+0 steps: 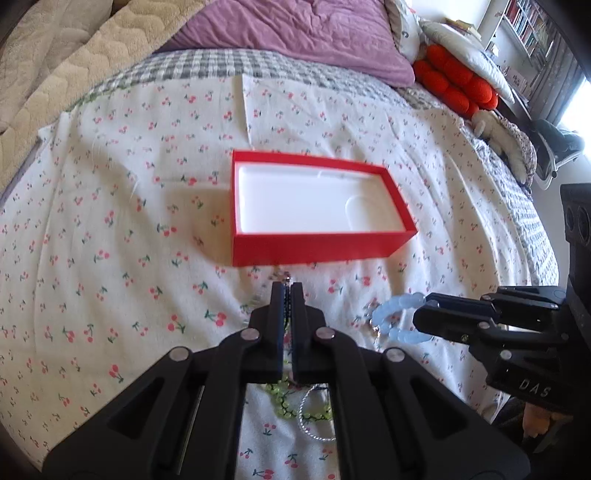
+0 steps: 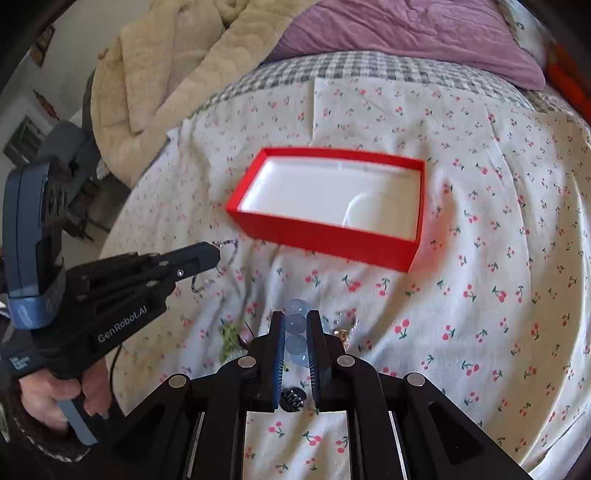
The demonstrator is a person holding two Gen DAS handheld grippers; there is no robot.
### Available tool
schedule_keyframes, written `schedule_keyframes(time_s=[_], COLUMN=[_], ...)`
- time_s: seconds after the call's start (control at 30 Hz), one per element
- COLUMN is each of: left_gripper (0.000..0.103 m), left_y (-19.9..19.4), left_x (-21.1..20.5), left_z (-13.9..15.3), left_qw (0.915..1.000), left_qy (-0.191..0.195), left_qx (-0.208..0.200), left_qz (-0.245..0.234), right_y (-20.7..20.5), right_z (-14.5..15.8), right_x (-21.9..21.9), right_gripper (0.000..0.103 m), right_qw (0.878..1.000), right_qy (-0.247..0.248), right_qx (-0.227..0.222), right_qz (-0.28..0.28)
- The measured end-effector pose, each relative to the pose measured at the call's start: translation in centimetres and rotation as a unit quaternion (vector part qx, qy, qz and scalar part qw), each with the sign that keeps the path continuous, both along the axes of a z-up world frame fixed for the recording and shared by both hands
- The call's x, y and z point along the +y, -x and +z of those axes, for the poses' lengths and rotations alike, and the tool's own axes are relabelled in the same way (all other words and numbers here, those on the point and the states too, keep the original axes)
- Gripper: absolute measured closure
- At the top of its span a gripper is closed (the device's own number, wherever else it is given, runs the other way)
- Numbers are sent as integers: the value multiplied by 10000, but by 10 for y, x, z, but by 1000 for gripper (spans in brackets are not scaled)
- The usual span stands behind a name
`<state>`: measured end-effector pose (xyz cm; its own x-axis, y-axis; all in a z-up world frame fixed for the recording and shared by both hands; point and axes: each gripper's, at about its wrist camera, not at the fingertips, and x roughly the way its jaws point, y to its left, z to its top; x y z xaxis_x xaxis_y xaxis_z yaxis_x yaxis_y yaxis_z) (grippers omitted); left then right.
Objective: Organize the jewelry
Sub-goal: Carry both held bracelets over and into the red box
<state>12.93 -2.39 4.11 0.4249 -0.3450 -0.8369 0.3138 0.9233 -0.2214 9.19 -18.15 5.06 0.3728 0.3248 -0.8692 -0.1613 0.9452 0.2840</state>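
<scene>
An open red box with a white empty inside lies on the cherry-print bedsheet. My left gripper is shut on a thin silver chain necklace, which dangles from its tip in front of the box. My right gripper is shut on a pale blue bead bracelet, right of the left gripper and nearer than the box. A green bead bracelet and a silver ring-shaped bangle lie on the sheet under the left gripper.
A small black round piece and some gold-coloured jewelry lie under the right gripper. A purple pillow, a beige blanket and red cushions are at the bed's far side.
</scene>
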Motion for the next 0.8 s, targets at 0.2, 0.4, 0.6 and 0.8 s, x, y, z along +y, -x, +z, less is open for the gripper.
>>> schedule_keyframes(time_s=[0.2, 0.4, 0.6, 0.8], left_gripper=[100, 99, 99, 99], left_y=[-14, -35, -58, -79], left_x=[-3, -19, -31, -19], left_z=[18, 28, 22, -11], left_qw=[9991, 9966, 9929, 9965], left_qy=[384, 782, 1140, 750], left_qx=[-149, -278, -334, -222], left_qz=[8, -24, -33, 309], right_y=[-13, -32, -52, -67], right_z=[21, 39, 44, 32], right_x=[-17, -30, -38, -33], right_gripper=[91, 91, 91, 91], right_qw=[9988, 9948, 9897, 9908], right_qy=[-331, -601, -630, -493], right_qx=[-222, -546, -872, -836], right_qz=[-284, -618, -944, -946])
